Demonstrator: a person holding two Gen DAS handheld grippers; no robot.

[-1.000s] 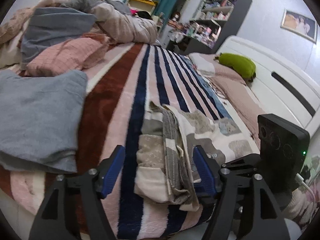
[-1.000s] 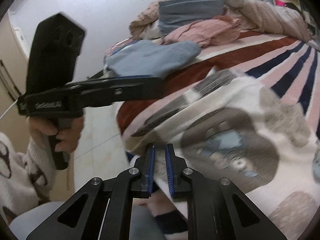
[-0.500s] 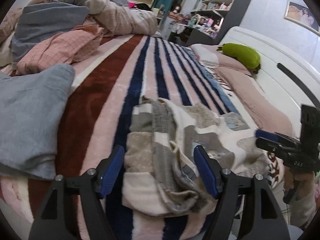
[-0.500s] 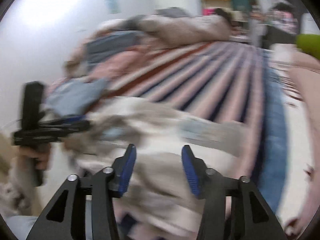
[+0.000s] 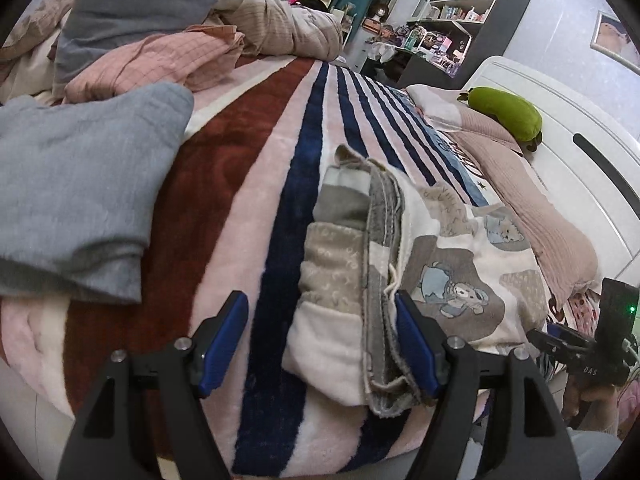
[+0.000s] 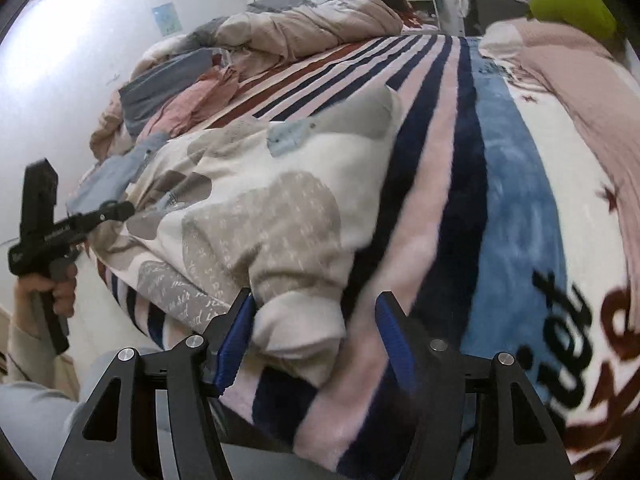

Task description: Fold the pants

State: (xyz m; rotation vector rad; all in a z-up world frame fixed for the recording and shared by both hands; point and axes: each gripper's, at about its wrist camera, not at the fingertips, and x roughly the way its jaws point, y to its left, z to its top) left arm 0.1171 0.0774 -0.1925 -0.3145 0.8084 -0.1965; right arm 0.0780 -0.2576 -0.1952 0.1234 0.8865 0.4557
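The pants (image 5: 452,280) are cream fleece with grey patches and bear prints, lying folded lengthwise across the striped blanket (image 5: 304,152) near the bed's front edge. My left gripper (image 5: 320,340) is open over the grey waistband end (image 5: 376,320); the right pad is beside the band and the left pad is apart over the blanket. My right gripper (image 6: 314,340) hovers at the cuff end (image 6: 296,320), its jaws opening with the cuff between them, not pressed. Each gripper shows in the other view: the right one (image 5: 560,340), the left one (image 6: 120,210).
A folded grey garment (image 5: 80,200) lies left of the pants. Crumpled bedding (image 5: 180,40) is piled at the far side. A green plush (image 5: 508,112) rests on a pink pillow (image 5: 540,220) by the white headboard (image 5: 580,128). Cluttered shelves (image 5: 460,20) stand behind.
My right gripper swung from beside the left gripper over to the cuff end, and its shut jaws opened. My left gripper sank slightly over the waistband.
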